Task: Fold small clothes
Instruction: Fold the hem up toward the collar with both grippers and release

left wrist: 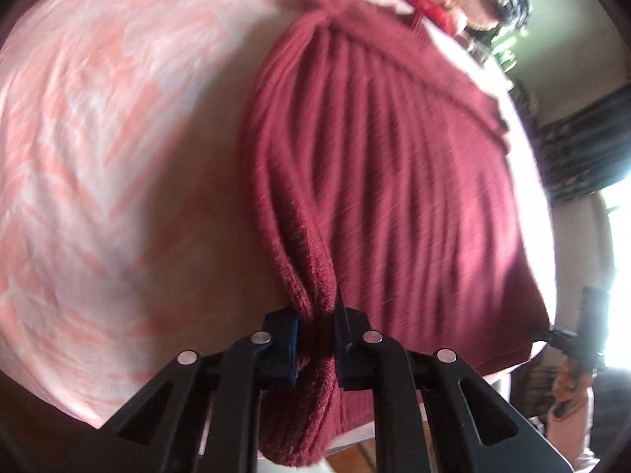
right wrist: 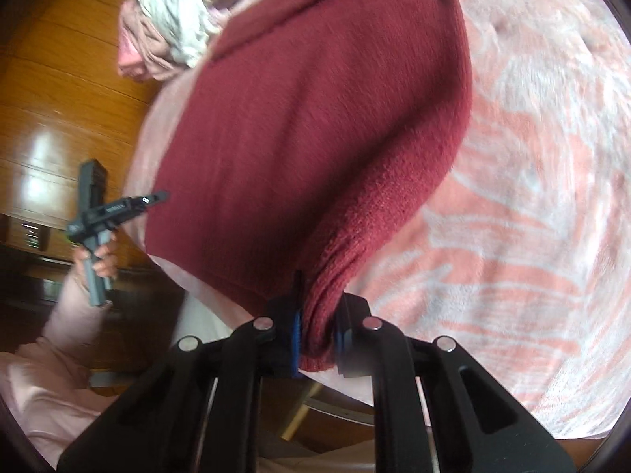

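Both grippers, left (left wrist: pixel 315 349) and right (right wrist: pixel 317 341), pinch the ribbed maroon knit (left wrist: pixel 394 181).

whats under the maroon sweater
The maroon sweater lies on a pink-and-white patterned blanket, which shows around it. Whatever lies directly beneath the sweater is covered. Both hand-held grippers, left and right, pinch its near edge.

I see open pink patterned blanket (right wrist: pixel 532 197) right of the maroon sweater (right wrist: pixel 315 138), room to pass there, heap of pale clothes (right wrist: pixel 173 27) blocking beyond the sweater's far left corner, wooden floor (right wrist: pixel 59 98) off its left edge
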The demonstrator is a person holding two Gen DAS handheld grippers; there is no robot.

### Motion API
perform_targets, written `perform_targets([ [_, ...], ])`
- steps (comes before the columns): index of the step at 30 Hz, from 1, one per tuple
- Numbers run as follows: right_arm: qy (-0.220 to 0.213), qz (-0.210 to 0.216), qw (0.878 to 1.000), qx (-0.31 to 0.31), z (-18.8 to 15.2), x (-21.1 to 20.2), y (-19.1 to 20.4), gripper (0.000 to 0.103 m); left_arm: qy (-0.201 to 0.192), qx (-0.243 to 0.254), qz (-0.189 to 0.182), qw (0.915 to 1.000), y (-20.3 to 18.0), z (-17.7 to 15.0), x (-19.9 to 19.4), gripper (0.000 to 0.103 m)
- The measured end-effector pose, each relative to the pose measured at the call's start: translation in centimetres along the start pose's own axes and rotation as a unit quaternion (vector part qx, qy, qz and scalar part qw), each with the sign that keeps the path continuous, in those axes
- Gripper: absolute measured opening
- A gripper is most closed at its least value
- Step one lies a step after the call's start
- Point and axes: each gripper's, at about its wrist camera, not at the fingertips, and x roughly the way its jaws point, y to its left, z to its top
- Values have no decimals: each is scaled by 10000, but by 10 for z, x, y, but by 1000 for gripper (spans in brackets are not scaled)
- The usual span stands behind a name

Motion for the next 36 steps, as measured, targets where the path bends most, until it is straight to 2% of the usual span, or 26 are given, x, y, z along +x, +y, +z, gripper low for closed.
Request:
perform_targets([
  [3,-294,-3,9995,-74,28,-19,6,11,-262,-61,-227,9994,-8,25,-15,13],
  [6,-579,-125,9982,-69,66,-33,6,11,-561,-118,-259,9980,-20,60,-17,13],
  [9,-751,-165,9969,181,107,-37,-9,11,-672,-277,-229,9971,-13,97,-16,13],
  [13,-699,-267,9946,722,161,-19,-40,11,-573,-618,-83,9964,-3,149,16,13],
  [15,-582,-450,9925,976,183,-2,-57,11,-518,-773,137,9956,1,170,39,13],
  [17,-419,-549,9895,1267,201,15,-77,12,-380,-923,177,9948,11,181,54,14],
  [19,-408,-606,9866,1458,210,18,-90,17,-204,-1096,93,9937,19,189,62,14],
  [20,-463,-635,9857,1490,206,14,-95,26,-118,-1163,11,9931,21,193,61,15],
  [21,-584,-643,9842,1545,208,8,-98,31,-62,-1180,-74,9930,24,193,58,16],
  [22,-693,-536,9836,1580,208,2,-101,32,2,-1169,-183,9930,25,195,54,16],
  [24,-905,-625,9826,1496,210,-15,-106,33,78,-1165,-407,9923,32,197,42,22],
  [26,-1006,-869,9819,1347,210,-27,-106,33,-113,-1307,-577,9897,40,197,24,26],
  [27,-1027,-958,9819,1272,208,-31,-106,33,-346,-1388,-621,9878,47,197,11,35],
  [29,-1054,-1033,9824,1149,205,-37,-104,33,-716,-1402,-415,9867,54,197,-9,50],
  [30,-1056,-1075,9826,1087,205,-37,-100,33,-838,-1354,-215,9870,56,196,-16,50],
  [34,-929,-1229,9860,645,207,-30,-92,37,-691,-1068,-26,9919,49,193,-12,50],
  [36,-855,-1323,9863,493,203,-27,-88,48,-631,-593,206,9960,38,189,-8,50],
])
